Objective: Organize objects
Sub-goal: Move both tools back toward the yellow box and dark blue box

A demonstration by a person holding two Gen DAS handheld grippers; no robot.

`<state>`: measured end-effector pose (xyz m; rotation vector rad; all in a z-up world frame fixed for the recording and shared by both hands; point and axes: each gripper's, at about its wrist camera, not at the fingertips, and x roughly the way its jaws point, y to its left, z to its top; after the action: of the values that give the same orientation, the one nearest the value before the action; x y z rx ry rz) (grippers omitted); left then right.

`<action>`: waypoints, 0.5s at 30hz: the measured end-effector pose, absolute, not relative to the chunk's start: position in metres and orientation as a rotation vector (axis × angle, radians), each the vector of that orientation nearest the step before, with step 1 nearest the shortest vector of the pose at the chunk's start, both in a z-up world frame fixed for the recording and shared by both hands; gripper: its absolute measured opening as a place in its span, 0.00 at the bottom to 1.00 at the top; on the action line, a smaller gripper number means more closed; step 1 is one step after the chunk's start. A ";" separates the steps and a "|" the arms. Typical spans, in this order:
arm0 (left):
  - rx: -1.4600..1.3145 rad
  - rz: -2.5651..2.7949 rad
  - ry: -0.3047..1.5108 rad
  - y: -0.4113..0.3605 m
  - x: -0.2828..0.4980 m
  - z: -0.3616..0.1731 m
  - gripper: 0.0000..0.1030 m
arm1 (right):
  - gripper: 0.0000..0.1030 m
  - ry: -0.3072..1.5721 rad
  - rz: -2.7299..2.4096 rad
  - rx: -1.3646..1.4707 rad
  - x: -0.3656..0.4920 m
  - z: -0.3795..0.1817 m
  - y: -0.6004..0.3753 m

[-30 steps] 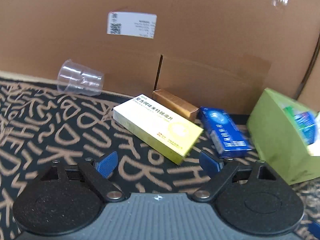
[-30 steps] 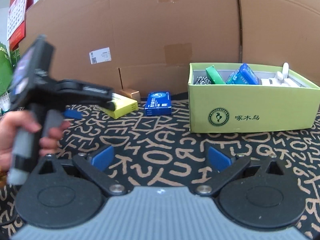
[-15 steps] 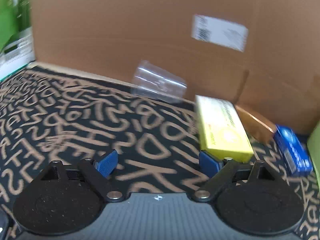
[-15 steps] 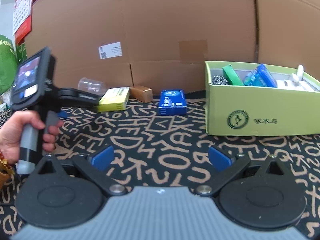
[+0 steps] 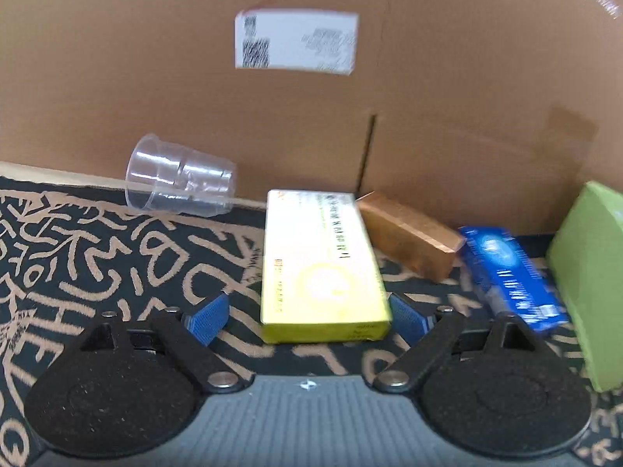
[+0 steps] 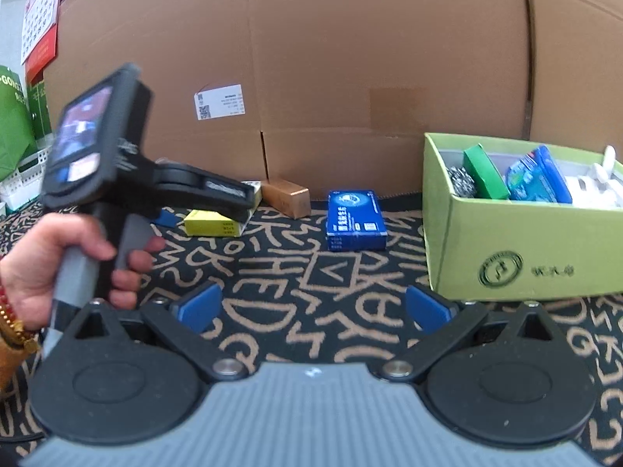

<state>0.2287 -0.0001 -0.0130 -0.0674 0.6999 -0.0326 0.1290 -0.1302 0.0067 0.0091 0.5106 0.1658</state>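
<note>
A yellow medicine box (image 5: 319,260) lies on the patterned mat, its near end between the fingers of my left gripper (image 5: 307,317). The jaws are open: the right pad is close to the box's corner, the left pad stands clear. The right wrist view shows a hand holding that left gripper (image 6: 194,210) over the yellow box (image 6: 214,225). A copper box (image 5: 409,237) and a blue box (image 5: 510,272) lie just to the right. My right gripper (image 6: 313,307) hovers open over bare mat, well short of the blue box (image 6: 354,220).
A clear plastic cup (image 5: 179,186) lies on its side by the cardboard wall (image 5: 117,78). A green open box (image 6: 525,249) with several items inside stands at the right. The patterned mat (image 6: 296,272) is bare between the right gripper and the boxes.
The left gripper has swung back toward the yellow box and closed in, so the box now lies centred between its fingers. In the right wrist view the scene has shifted right.
</note>
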 end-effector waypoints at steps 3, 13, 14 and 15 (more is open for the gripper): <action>-0.016 -0.043 0.670 0.007 0.225 -0.014 0.69 | 1.00 0.515 0.161 -0.017 0.149 0.007 -0.122; -0.032 -0.088 0.670 0.041 0.167 -0.013 0.70 | 0.87 0.535 -0.019 -0.141 0.240 -0.005 -0.093; -0.030 -0.086 0.663 0.041 0.167 -0.014 0.70 | 0.87 0.539 -0.053 -0.151 0.248 -0.007 -0.092; -0.034 -0.089 0.658 0.041 0.167 -0.014 0.70 | 0.86 0.548 -0.067 -0.148 0.255 -0.009 -0.092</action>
<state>0.1666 0.0415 -0.0145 -0.0343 0.6579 -0.0895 0.2550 -0.0921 -0.0085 -0.1480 0.5477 -0.0667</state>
